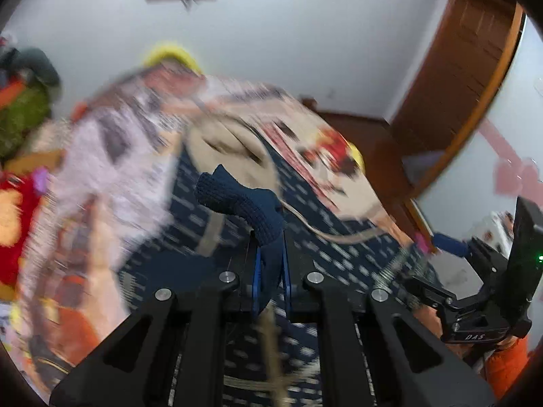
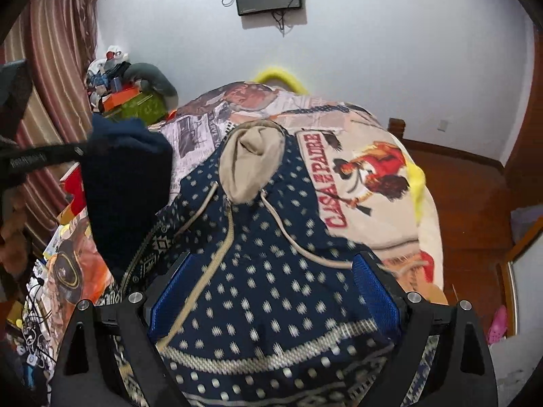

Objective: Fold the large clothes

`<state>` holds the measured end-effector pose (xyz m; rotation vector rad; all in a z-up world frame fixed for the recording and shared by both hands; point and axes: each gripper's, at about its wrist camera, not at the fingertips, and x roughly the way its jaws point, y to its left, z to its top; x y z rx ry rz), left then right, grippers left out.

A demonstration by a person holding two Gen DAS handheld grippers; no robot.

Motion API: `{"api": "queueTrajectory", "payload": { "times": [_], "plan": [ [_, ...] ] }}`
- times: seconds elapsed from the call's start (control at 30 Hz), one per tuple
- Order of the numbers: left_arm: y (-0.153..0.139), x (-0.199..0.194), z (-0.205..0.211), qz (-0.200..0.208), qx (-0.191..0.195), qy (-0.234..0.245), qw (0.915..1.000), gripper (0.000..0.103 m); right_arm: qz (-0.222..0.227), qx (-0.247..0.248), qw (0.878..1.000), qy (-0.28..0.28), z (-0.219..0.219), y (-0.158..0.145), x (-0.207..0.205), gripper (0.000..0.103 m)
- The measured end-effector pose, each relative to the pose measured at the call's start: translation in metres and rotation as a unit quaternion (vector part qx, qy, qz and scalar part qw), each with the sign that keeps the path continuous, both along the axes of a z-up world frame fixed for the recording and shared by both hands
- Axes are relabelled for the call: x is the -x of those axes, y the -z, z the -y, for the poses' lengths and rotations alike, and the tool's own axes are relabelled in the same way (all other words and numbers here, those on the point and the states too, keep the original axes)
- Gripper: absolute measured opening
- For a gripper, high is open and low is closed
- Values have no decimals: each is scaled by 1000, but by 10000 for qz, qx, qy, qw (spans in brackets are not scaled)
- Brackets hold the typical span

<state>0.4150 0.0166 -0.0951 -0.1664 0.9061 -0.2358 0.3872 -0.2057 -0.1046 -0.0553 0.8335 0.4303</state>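
One navy hoodie (image 2: 271,254) (two drawstrings) lies on the bed (image 2: 380,203); left gripper (image 1: 270,268) fingers pinch its cuff (image 1: 237,200), right gripper (image 2: 271,291) fingers spread wide.

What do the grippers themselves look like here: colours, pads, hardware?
Both are matte black angular linkages with silver pivot bolts. The left gripper and right gripper carry ribbed blue finger pads. Seen from the left wrist, the right unit's side reads "DAS", with a green LED and a coil spring.
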Motion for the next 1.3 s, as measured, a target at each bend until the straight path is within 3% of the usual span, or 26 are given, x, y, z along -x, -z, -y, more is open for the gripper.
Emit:
{"api": "queueTrajectory", "payload": {
  "times": [0.1,0.23,0.43,0.53,0.57,0.6,0.77,0.93,1.07,1.3],
  "plan": [
    [33,-3,31,-491,179,253,9983,10,-78,87,9999,48,15,6,9,93],
    [73,-1,65,-886,-96,512,9947,10,-262,164,9994,156,34,18,19,93],
    [99,6,69,-1235,-355,550,9902,10,-581,170,9979,241,48,36,23,93],
    [92,13,63,-1311,-424,598,9886,32,-628,182,9977,199,44,40,22,93],
    [85,17,56,-1254,-407,615,9894,49,-635,173,9977,175,41,41,22,93],
    [80,21,52,-1178,-399,622,9903,60,-641,161,9977,151,38,41,21,93],
    [42,51,9,-528,-740,572,9942,64,-645,93,9978,-83,11,41,18,93],
    [38,70,-50,-288,-1318,102,9908,71,-659,190,9967,-426,-28,47,15,93],
    [67,81,-115,-601,-1507,-418,9859,72,-632,347,9951,-683,-65,57,13,92],
    [160,97,-174,-1627,-1474,-756,9727,72,-756,922,9883,-956,-123,89,-7,69]
  ]
}}
